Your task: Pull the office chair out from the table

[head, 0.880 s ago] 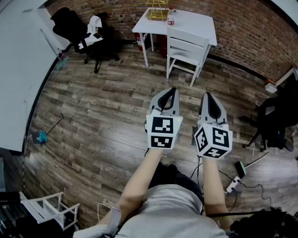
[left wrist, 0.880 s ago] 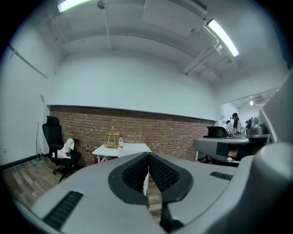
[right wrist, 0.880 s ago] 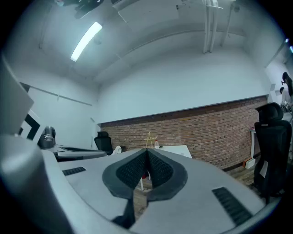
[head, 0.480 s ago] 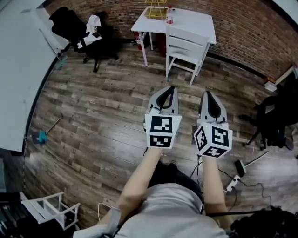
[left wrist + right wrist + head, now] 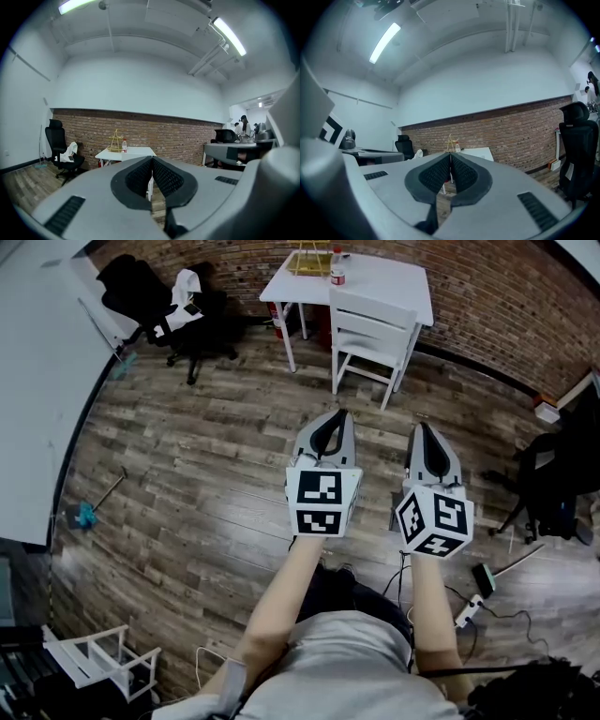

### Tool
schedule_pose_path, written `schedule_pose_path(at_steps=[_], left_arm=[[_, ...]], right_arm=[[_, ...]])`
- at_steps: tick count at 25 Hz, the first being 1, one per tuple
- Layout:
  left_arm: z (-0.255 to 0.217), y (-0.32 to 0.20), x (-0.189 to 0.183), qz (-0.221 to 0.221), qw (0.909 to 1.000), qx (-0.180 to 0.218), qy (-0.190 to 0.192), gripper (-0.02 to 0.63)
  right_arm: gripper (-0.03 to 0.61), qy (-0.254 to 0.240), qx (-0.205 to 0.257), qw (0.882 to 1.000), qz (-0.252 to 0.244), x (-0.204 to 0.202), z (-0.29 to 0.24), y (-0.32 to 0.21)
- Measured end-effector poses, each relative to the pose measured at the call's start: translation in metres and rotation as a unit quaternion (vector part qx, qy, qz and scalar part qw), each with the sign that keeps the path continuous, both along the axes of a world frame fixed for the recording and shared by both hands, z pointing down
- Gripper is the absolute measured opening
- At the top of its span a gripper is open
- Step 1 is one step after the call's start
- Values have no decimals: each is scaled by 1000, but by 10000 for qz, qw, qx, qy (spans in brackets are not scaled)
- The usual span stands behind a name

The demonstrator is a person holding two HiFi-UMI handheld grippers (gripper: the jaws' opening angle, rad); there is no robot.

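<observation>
A white chair [image 5: 370,334] is tucked under a white table [image 5: 398,282] by the brick wall, far ahead in the head view. On the table stand a bottle [image 5: 337,268] and a yellow wire frame [image 5: 314,261]. My left gripper [image 5: 337,414] and right gripper [image 5: 425,427] are held side by side over the wooden floor, well short of the chair, both shut and empty. In the left gripper view the left gripper [image 5: 152,159] points at the table [image 5: 133,152]. The right gripper [image 5: 450,154] points toward the same table [image 5: 478,152].
A black office chair [image 5: 155,301] with a white cloth on it stands at the back left. Another black chair [image 5: 553,484] is at the right. A power strip [image 5: 469,610] with cables lies on the floor near my right side, and a mop [image 5: 89,512] at the left.
The two grippers have drifted slightly apart, the left one a little left and forward, the right one a little right. Both stay shut and empty.
</observation>
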State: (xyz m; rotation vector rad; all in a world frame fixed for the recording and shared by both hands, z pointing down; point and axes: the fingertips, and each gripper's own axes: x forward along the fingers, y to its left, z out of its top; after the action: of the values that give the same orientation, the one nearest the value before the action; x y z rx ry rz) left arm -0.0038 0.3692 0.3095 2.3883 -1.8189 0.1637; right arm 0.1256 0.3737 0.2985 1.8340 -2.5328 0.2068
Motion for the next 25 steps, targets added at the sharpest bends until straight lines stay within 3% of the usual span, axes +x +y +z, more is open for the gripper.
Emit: schedule_pose_path(at_steps=[13,25], left_arm=[[15,-8,15,-333,9992,-199,-41,14],[31,-94,4,-195,9994,-278,-11,14]], right_arm=[[15,-127,-272,9992,-264,26,18,-15],[15,-94,-502,9982,-311,5,40,-102]])
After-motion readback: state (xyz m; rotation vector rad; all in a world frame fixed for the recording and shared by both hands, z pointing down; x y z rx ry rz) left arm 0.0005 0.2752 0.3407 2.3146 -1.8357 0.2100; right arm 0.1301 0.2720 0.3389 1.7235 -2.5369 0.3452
